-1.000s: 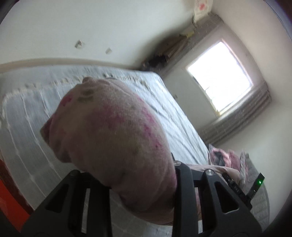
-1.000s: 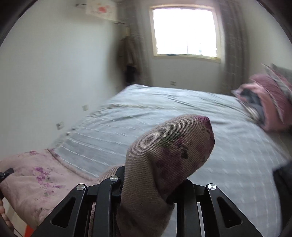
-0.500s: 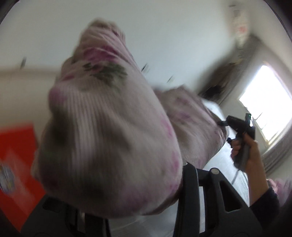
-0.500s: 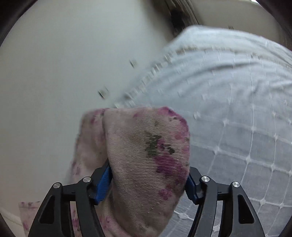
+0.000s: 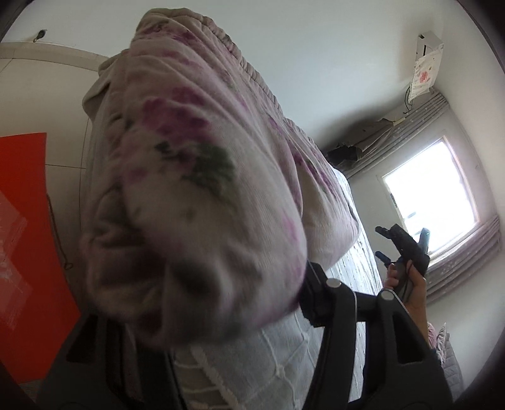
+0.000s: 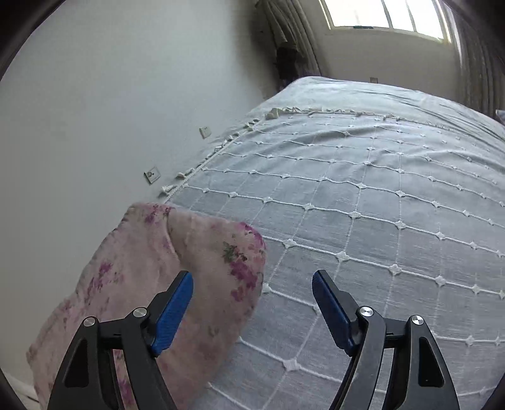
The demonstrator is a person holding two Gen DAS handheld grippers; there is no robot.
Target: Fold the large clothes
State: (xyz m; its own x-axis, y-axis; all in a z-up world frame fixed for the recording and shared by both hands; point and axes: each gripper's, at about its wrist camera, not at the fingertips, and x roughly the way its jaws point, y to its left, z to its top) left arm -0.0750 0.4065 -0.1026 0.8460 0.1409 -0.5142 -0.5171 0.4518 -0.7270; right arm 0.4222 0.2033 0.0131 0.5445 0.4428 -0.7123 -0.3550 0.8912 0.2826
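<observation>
A pink garment with purple flowers [image 5: 195, 176] bulges up right in front of my left gripper [image 5: 202, 299] and rests on the grey-blue bed cover [image 5: 268, 362]. The cloth fills the gap between the jaws, hides the left finger and touches the right one; the jaws are opening. My right gripper [image 6: 252, 277] is open and still opening, its blue pads apart just above the bed cover [image 6: 378, 189]. A corner of the garment [image 6: 195, 252] lies on the bed under its left finger, with nothing pinched. The left wrist view also shows the right gripper [image 5: 380, 242], held by a hand [image 5: 410, 290].
A white wall with sockets [image 6: 152, 174] runs along the bed's left side. A bright window [image 6: 378, 12] with curtains and dark hanging clothes [image 6: 287, 53] are at the far end. An orange panel [image 5: 25, 220] stands at the left. Pillows [image 5: 442, 343] lie far right.
Both grippers came down toward the bed with the garment. The right gripper opened and let its corner go onto the bed. The cloth still bunches between the left jaws.
</observation>
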